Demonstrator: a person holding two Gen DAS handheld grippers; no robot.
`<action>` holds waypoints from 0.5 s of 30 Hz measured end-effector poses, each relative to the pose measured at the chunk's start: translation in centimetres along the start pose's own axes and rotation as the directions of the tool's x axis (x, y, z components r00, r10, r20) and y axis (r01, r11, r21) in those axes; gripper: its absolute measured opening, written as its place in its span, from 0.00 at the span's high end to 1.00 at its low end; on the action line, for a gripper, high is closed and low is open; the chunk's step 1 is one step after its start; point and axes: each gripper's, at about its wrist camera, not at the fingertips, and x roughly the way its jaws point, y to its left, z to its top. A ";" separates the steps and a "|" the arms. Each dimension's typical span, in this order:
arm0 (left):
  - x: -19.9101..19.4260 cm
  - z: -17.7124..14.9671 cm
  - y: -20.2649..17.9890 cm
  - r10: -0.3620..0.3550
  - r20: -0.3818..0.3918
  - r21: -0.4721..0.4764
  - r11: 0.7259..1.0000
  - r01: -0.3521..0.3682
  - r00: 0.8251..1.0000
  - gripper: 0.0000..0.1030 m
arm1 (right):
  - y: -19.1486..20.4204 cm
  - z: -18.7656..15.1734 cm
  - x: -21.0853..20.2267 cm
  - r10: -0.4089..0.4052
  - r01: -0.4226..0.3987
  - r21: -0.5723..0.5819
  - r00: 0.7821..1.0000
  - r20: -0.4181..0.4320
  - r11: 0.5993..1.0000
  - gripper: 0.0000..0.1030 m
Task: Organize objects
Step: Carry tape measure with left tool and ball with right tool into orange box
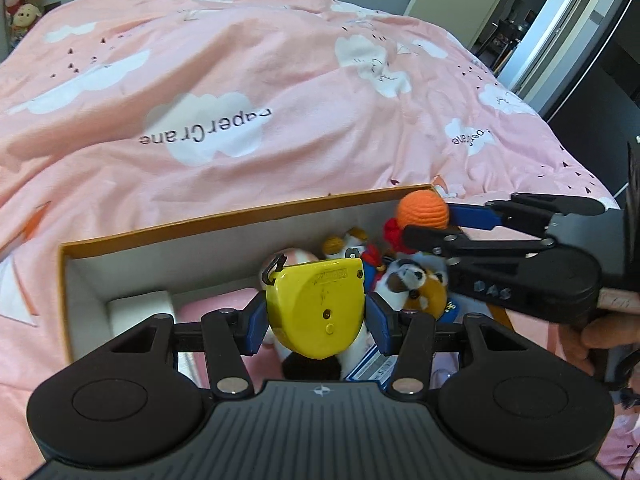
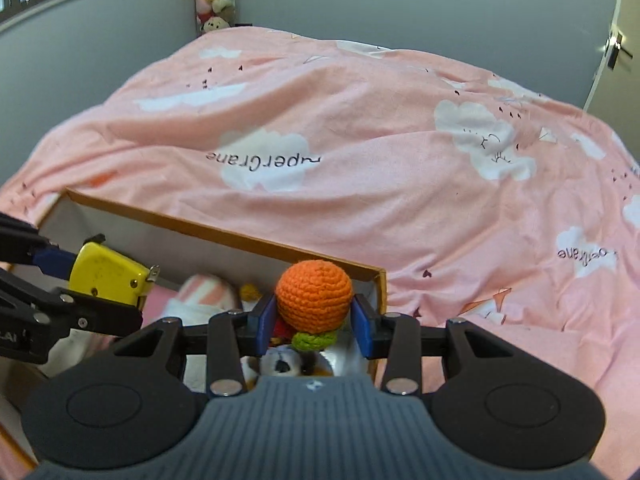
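Left gripper (image 1: 316,320) clamped on a yellow tape measure (image 1: 318,308), blue pads pressing both sides, case held above the open cardboard box (image 1: 224,216); embossed marking on the case top too blurred to read. Right gripper (image 2: 313,322) clamped on an orange crocheted ball (image 2: 314,296) with a green knitted bit beneath, held over the box's right end, near the far wall. Raised letters on the right gripper's arm in the left wrist view, roughly "DAS", not certain. Box sits on a pink duvet (image 1: 280,80) with white cloud prints; upside-down writing on one cloud reads "aperCrane", first letter cut off; a second cloud carries a similar word, partly folded. Inside the box: plush dog (image 1: 416,284), other small toys, a white block (image 1: 140,312), a blue-and-white printed packet (image 1: 372,364), text illegible.
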 end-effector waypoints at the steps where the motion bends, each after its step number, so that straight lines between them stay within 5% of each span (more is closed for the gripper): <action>1: 0.2 0.0 -0.1 -0.003 -0.001 0.001 1.000 0.003 1.000 0.44 | 0.0 -0.1 0.3 -0.003 0.003 -0.008 1.000 0.000 1.000 0.59; 15: -0.6 -0.4 -1.4 -0.078 -0.009 -0.017 0.997 0.078 0.997 0.44 | -1.5 -0.8 -1.3 0.035 -0.037 0.045 0.999 0.041 0.998 0.56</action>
